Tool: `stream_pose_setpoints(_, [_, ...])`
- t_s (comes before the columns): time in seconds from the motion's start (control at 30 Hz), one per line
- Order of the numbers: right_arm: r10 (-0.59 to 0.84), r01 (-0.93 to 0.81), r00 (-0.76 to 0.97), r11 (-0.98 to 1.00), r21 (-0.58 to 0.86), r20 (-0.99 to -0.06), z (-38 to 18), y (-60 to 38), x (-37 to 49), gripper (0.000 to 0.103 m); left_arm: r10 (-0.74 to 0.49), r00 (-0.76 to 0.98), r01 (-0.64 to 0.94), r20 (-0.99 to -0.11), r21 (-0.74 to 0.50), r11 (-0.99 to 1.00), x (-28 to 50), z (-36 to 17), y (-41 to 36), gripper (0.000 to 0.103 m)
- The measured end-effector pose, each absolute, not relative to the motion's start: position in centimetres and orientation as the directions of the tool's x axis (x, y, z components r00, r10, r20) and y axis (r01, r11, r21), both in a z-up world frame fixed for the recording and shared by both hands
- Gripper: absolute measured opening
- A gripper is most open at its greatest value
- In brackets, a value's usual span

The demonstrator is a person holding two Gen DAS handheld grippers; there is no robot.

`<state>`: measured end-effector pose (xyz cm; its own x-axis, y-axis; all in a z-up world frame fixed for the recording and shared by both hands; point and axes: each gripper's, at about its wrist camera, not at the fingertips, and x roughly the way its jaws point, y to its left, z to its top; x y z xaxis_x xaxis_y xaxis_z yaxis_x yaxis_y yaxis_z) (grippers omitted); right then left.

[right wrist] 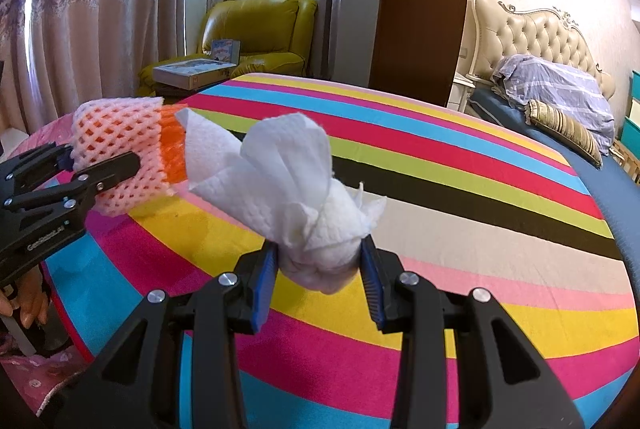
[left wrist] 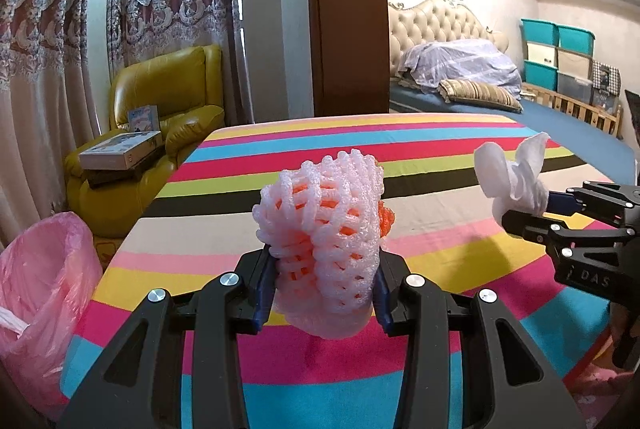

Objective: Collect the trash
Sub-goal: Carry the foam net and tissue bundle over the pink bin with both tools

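Note:
My left gripper (left wrist: 325, 289) is shut on a pink foam fruit net (left wrist: 324, 233) with an orange net inside it, held above the striped table (left wrist: 440, 165). The same net (right wrist: 120, 153) and the left gripper (right wrist: 100, 169) show at the left edge of the right wrist view. My right gripper (right wrist: 322, 281) is shut on a crumpled white paper towel (right wrist: 296, 181), its blue pads pressing both sides. In the left wrist view that towel (left wrist: 516, 177) and the right gripper (left wrist: 532, 213) appear at the far right, above the table.
A bin lined with a pink bag (left wrist: 40, 293) stands on the floor left of the table. Behind it is a yellow armchair (left wrist: 168, 101) with boxes (left wrist: 120, 153) on it. A bed (left wrist: 460, 77) and stacked storage crates (left wrist: 560, 57) lie at the back right.

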<state>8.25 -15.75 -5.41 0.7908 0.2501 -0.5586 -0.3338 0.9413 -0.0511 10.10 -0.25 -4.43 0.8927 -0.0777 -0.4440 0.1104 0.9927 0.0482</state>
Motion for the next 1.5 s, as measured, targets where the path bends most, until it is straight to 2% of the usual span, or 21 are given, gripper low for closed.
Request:
stream_pose_setpoints(0.33, [0.308, -0.377, 0.817, 0.925, -0.047, -0.488, -3.0, -14.8, 6.0, 0.037, -0.024, 0.920, 0.059, -0.390, 0.079, 0.995, 6.7, -2.9, 2.4, 0.039])
stream_pose_setpoints(0.57, [0.354, -0.431, 0.804, 0.900, -0.058, -0.478, -2.1, -13.2, 4.8, 0.038, 0.004, 0.935, 0.028, -0.356, 0.084, 0.996, 4.7, -1.6, 4.5, 0.039])
stream_pose_setpoints(1.0, [0.413, -0.540, 0.738, 0.836, -0.100, -0.534, -1.9, -8.1, 4.5, 0.038, 0.064, 0.936, -0.036, -0.347, 0.086, 0.996, 2.0, -1.0, 7.6, 0.040])
stream_pose_setpoints(1.5, [0.540, -0.727, 0.593, 0.678, -0.108, -0.598, -0.4, 2.8, 5.2, 0.038, 0.234, 0.910, -0.235, -0.344, 0.038, 0.971, -1.1, 0.1, 16.6, 0.040])
